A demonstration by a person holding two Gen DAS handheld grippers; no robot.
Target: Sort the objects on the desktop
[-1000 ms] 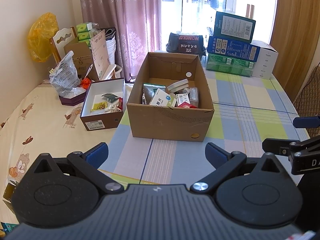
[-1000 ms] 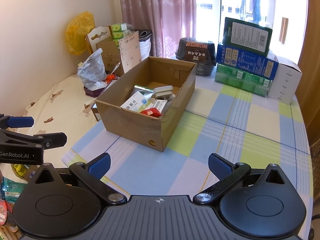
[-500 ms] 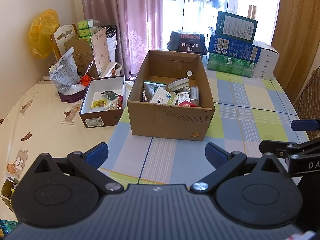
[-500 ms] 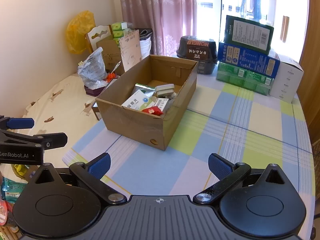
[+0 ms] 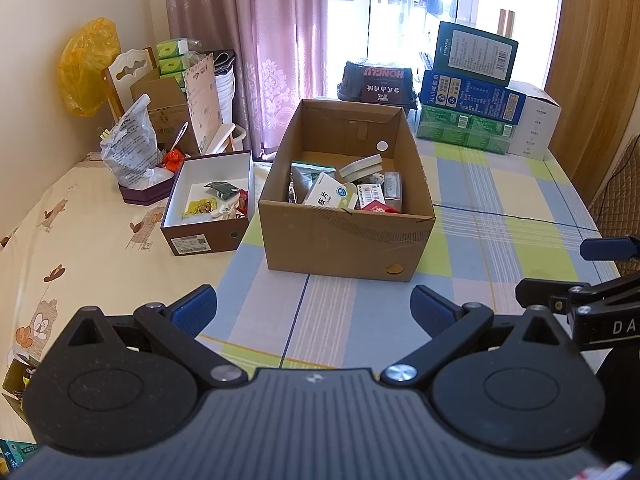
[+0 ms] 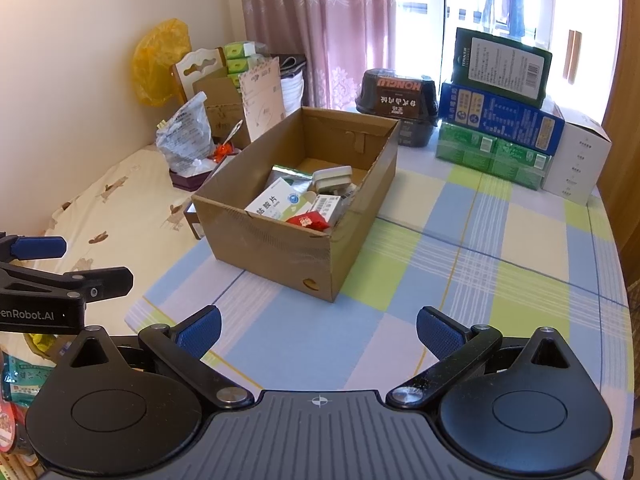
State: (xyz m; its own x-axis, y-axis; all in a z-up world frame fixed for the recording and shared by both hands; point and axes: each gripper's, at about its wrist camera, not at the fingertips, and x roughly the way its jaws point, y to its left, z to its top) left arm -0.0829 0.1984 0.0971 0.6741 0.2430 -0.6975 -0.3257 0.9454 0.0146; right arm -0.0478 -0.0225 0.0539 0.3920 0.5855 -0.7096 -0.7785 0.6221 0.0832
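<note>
Nearest me, my left gripper hangs with both blue pads spread wide and nothing between them, above the checked tablecloth. My right gripper is spread the same way, also empty; each one shows at the edge of the other's view.

Beyond them stand two open boxes. The large cardboard box sits on the checked cloth straight ahead of my left gripper, holding a jumble of packets: a white medicine box with blue print, a red packet at the near wall, a white curved piece on top. I cannot count the rest, as they overlap. Just beside it to the left, on the cream cloth, is a smaller white-lined box with a few small sachets inside.

Farther left, a clear plastic bag rests on a purple tray. At the far end, four cartons are stacked, with a black container beside them. The yellow bag hangs by the wall. Packets at the lower left corner of the right view are cut off.
</note>
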